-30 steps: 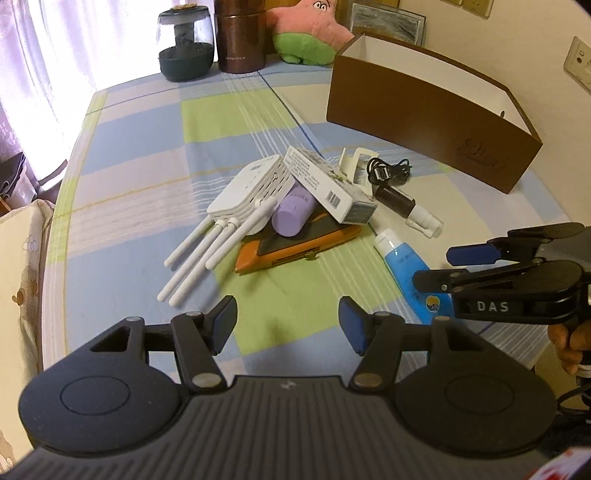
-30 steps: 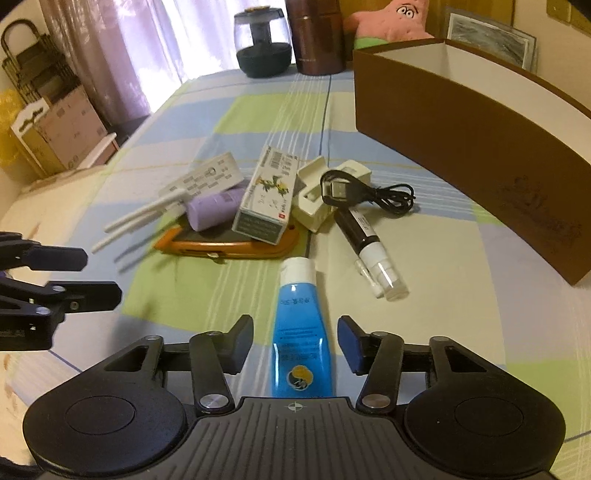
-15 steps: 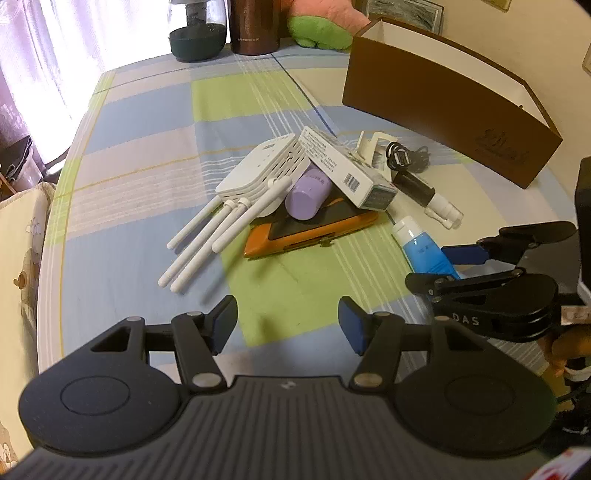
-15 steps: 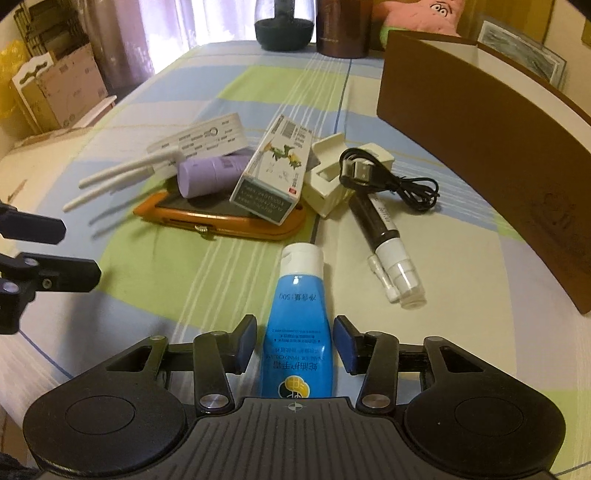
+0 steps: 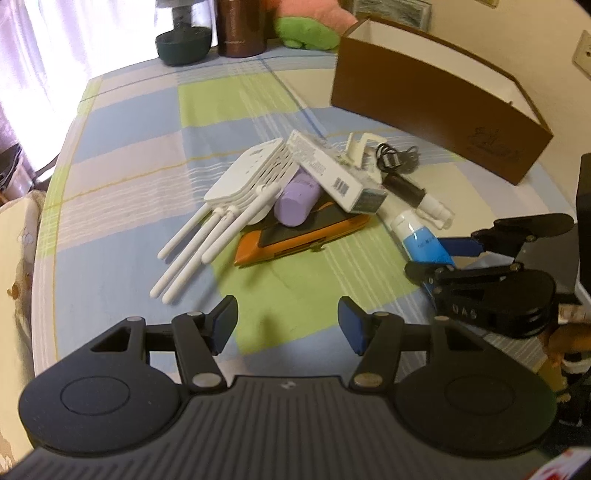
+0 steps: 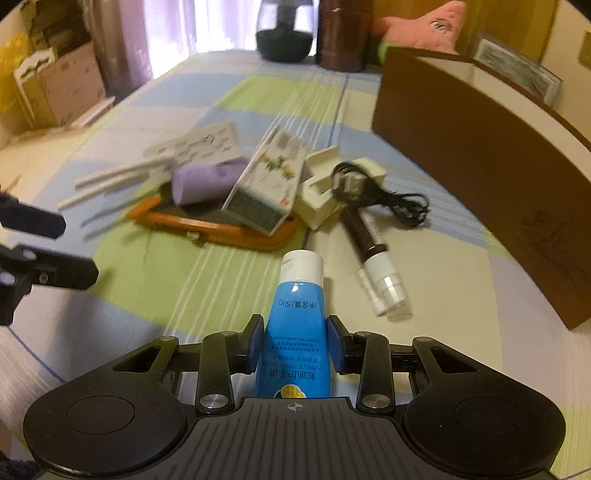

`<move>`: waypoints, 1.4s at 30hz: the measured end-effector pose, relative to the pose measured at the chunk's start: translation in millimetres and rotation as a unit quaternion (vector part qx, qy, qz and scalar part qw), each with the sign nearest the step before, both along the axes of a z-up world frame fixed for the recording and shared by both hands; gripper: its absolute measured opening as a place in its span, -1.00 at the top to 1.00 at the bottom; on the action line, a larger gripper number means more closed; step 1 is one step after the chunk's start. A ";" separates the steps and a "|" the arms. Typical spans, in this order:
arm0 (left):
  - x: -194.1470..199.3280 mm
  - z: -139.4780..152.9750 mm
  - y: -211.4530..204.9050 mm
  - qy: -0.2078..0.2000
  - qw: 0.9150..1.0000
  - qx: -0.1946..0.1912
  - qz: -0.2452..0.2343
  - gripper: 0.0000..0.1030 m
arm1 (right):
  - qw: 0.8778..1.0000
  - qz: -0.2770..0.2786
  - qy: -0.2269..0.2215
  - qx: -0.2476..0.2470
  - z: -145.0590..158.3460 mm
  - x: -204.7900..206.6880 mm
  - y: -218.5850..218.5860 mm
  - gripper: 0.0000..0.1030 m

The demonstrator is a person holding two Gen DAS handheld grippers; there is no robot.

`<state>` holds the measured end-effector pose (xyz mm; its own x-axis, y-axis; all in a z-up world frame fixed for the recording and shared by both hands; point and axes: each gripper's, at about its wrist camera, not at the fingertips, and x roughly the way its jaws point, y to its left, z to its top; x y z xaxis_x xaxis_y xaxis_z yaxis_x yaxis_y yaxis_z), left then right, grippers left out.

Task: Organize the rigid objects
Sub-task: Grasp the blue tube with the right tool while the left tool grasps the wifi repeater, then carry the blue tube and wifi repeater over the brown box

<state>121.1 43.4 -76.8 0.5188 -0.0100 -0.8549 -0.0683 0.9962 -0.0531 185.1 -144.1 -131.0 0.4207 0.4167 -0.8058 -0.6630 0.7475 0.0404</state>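
Observation:
My right gripper [image 6: 294, 345] is shut on a blue hand-cream tube [image 6: 297, 325] with a white cap, which also shows in the left wrist view [image 5: 421, 242]. My left gripper [image 5: 287, 325] is open and empty over the checked cloth, short of the pile. The pile holds a white router [image 5: 243, 181] with antennas, a purple cylinder [image 5: 297, 201], a white carton [image 5: 334, 173], an orange utility knife [image 5: 299, 238], a cream holder [image 6: 325, 192], a black cable [image 6: 391, 195] and a dark spray bottle [image 6: 373, 258]. The right gripper appears at the right of the left view [image 5: 465, 254].
A long brown open box [image 6: 480, 155] stands at the right, also in the left wrist view [image 5: 436, 96]. A dark jar [image 5: 183, 40], a brown canister [image 5: 242, 31] and a plush toy [image 5: 314, 29] stand at the far edge. Cardboard boxes [image 6: 55, 88] sit beyond the table's left.
My right gripper's jaws have closed onto the blue tube, which was lying between open fingers before. My left gripper has moved slightly nearer the pile and stays open.

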 end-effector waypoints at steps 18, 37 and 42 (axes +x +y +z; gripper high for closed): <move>74.7 10.5 49.1 -0.032 0.998 0.002 -0.060 -0.10 | 0.988 -0.133 -0.015 0.082 41.5 41.8 -51.6 0.36; 146.3 -37.0 90.0 0.035 0.991 -0.110 -0.068 -0.21 | 0.983 -0.161 -0.020 0.083 53.2 89.3 -55.3 0.36; 154.4 -44.8 94.2 0.045 0.988 -0.136 -0.060 -0.23 | 0.985 -0.152 -0.015 0.082 52.0 93.4 -51.9 0.36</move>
